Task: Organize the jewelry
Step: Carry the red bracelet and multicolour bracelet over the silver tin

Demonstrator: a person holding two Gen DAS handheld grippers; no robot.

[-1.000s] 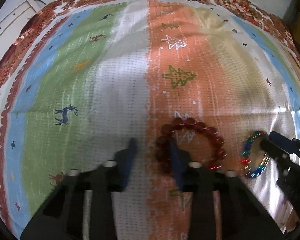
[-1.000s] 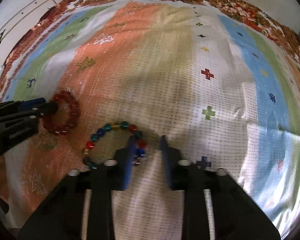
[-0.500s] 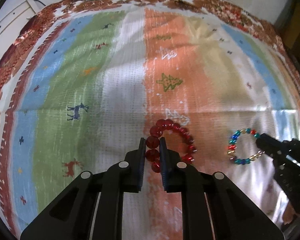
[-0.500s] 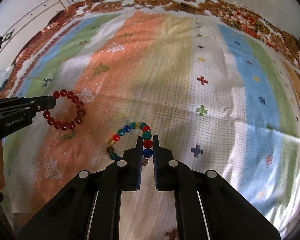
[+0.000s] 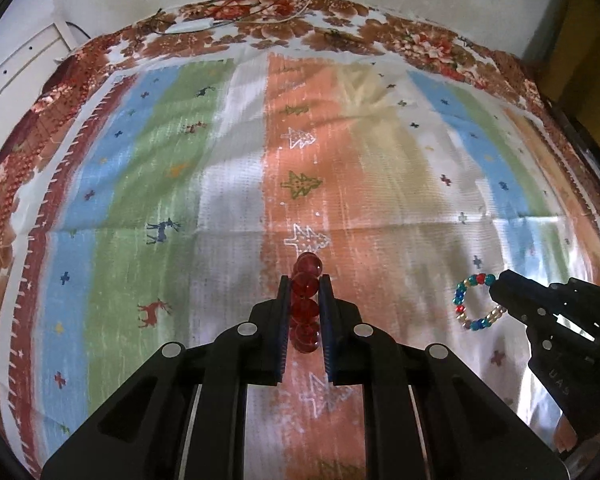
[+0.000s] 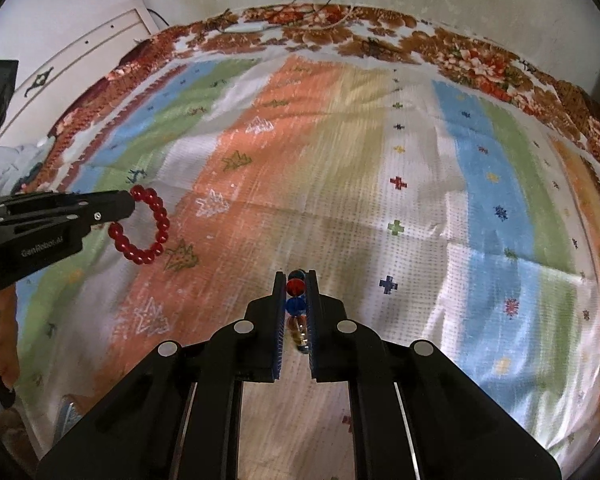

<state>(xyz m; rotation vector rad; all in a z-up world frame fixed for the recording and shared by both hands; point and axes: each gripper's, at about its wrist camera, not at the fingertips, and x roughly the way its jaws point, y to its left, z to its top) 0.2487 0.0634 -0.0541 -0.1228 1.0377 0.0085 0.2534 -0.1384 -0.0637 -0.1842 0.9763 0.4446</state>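
Observation:
My left gripper is shut on a red bead bracelet, seen edge-on between its fingers and lifted above the cloth. The same bracelet hangs as a ring from that gripper in the right wrist view. My right gripper is shut on a multicoloured bead bracelet, also held off the cloth. That bracelet shows as a ring at the right gripper's tip in the left wrist view.
A striped cloth with tree and deer motifs covers the bed, with a brown floral border at the far edge. A white wall and cables lie behind. A white panel stands at the left.
Both grippers closed on their bracelets, then rose, lifting the bracelets off the cloth; the cloth now looks farther away in both views.

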